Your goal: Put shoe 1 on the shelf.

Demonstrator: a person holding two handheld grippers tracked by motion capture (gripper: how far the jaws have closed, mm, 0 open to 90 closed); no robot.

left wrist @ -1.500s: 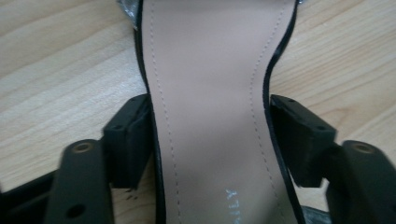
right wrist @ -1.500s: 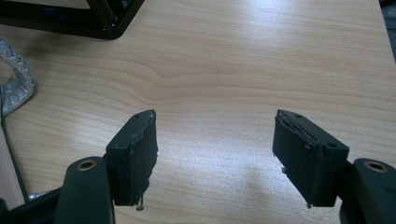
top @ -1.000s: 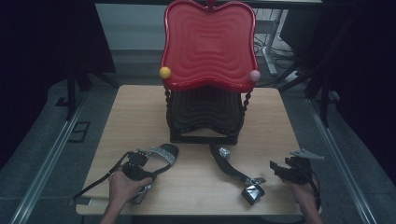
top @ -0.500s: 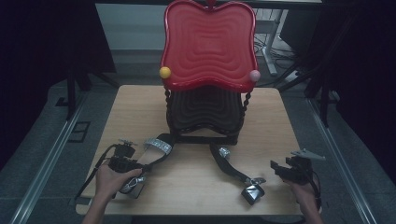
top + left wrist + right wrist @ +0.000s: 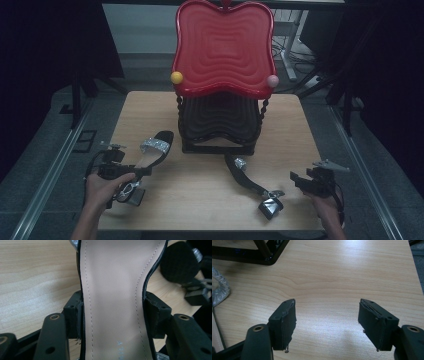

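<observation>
Your left gripper (image 5: 112, 315) is clamped across the waist of the heeled sandal (image 5: 152, 152), likely light, stiff-soled, heel-heavy, so grip mid-sole; right gripper (image 5: 327, 325) hangs apart, empty.

Bare table (image 5: 200, 185) between sandals; red stand (image 5: 222, 55) blocks the rear.

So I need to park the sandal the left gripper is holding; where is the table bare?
Bare wood lies between the left sandal and the right sandal, in front of the rack. The strips on either side of the rack are also free, as is the patch ahead of the open right gripper. The front corners are crowded by the hands.
</observation>
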